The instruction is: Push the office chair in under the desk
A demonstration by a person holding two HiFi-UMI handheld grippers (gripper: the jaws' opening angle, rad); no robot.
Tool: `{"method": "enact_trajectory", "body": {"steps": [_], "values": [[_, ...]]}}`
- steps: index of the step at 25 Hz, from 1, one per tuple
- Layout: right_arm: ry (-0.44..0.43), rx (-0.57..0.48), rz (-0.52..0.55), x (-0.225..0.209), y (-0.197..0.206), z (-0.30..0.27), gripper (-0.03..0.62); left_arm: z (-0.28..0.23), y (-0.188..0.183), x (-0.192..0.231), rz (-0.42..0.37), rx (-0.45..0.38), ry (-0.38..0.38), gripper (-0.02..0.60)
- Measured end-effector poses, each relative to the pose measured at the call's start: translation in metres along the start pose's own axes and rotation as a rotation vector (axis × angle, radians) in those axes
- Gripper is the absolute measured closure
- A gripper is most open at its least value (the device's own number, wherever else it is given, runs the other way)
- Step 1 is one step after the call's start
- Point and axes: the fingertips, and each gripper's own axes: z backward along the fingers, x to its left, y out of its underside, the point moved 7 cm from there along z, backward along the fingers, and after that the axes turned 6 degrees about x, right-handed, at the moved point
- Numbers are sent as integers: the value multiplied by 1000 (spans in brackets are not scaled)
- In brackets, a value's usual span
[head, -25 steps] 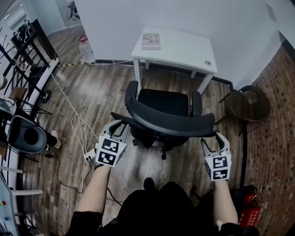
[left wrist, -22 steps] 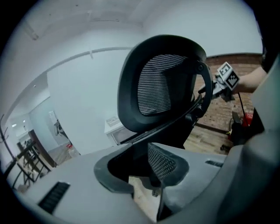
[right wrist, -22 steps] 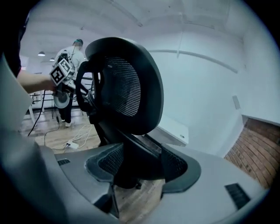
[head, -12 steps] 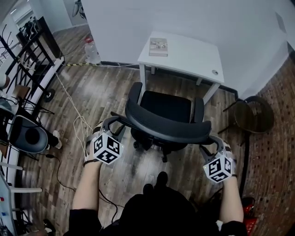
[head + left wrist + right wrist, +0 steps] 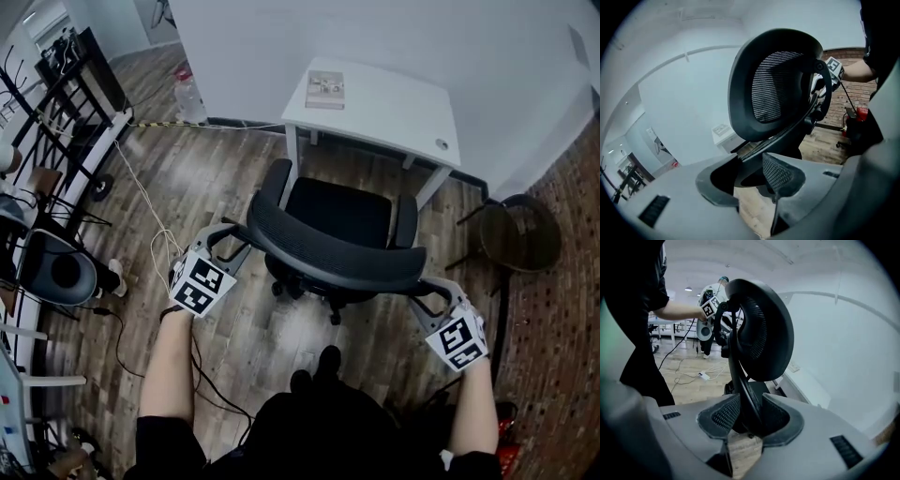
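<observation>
The black office chair (image 5: 337, 211) stands on the wood floor, its seat facing the white desk (image 5: 384, 98) and a little short of it. Its curved mesh backrest (image 5: 328, 258) is nearest to me. My left gripper (image 5: 228, 236) is at the backrest's left end. Its jaws are opening, and the pads stand apart with the backrest's frame (image 5: 773, 89) running between them. My right gripper (image 5: 433, 289) is at the right end. Its jaws are closing, and the backrest's edge (image 5: 745, 394) stands between the two pads, which sit close on either side.
A book (image 5: 325, 90) lies on the desk. A dark round side table (image 5: 520, 234) stands to the right by the brick-patterned floor. White cables (image 5: 159, 253) trail over the floor at left, beside a black rack (image 5: 66, 122). A water bottle (image 5: 187, 98) stands by the wall.
My left gripper has moved a little left and forward, and its jaws have spread off the backrest's left end. My right gripper's jaws have narrowed around the right end. The chair has hardly moved.
</observation>
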Motion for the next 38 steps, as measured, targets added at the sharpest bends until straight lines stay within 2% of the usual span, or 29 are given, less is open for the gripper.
{"method": "enact_trajectory", "body": {"steps": [4,9,13,16,22,25,29,34,38], "values": [[-11,-8,-29,4,-2,5,465,-2,1,5,-8,10,9,433],[80,-16,11,4,-1,1,453,-10,-6,9,7,3,-8,436],[106,-8,8,-7,2,-2,451,-16,-13,12,14,-13,-2,436],[83,11,3,-22,4,-7,451,-24,-20,15,20,-25,-2,435],[19,51,32,-58,3,-17,467,-49,-40,26,39,7,-18,434],[17,25,33,-80,5,-25,464,-63,-50,32,77,19,-51,437],[-9,17,21,-104,13,-31,469,-81,-61,33,141,-5,-83,443],[-51,32,21,-125,17,-35,480,-100,-80,37,105,38,-95,453],[-42,1,20,-135,18,-39,482,-116,-87,42,105,43,-109,474]]}}
